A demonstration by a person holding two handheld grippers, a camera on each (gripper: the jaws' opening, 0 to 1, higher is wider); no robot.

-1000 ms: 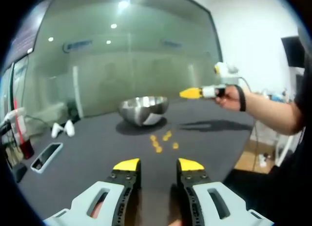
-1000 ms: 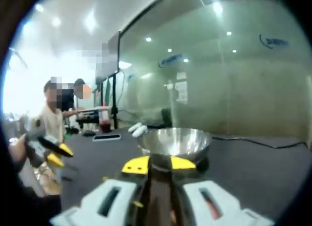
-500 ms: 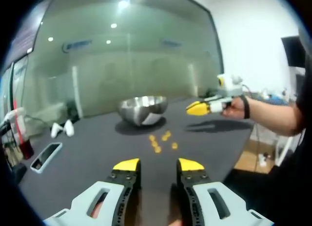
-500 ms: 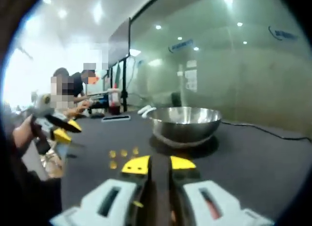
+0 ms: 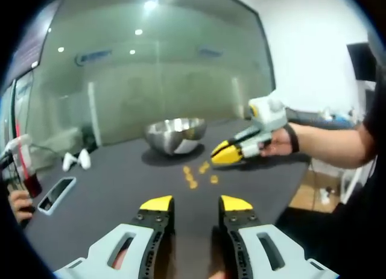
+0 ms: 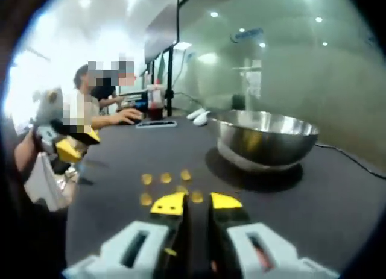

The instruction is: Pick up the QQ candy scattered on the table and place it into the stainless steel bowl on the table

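Stainless steel bowl (image 5: 176,134) upright on dark table (image 5: 120,176), also seen at (image 6: 265,137). Small yellow QQ candy pieces (image 5: 199,173) scattered on tabletop just in front of bowl; in right gripper view, same cluster (image 6: 166,184) just beyond jaw tips. Left gripper (image 5: 196,203) low over near table edge, jaws moderately apart, nothing between. Right gripper (image 6: 196,201) jaws nearly closed, narrow gap, holding nothing; seen from left gripper view (image 5: 224,153) angled down toward candy. Phone (image 5: 57,193) and white objects (image 5: 77,160) off to left.
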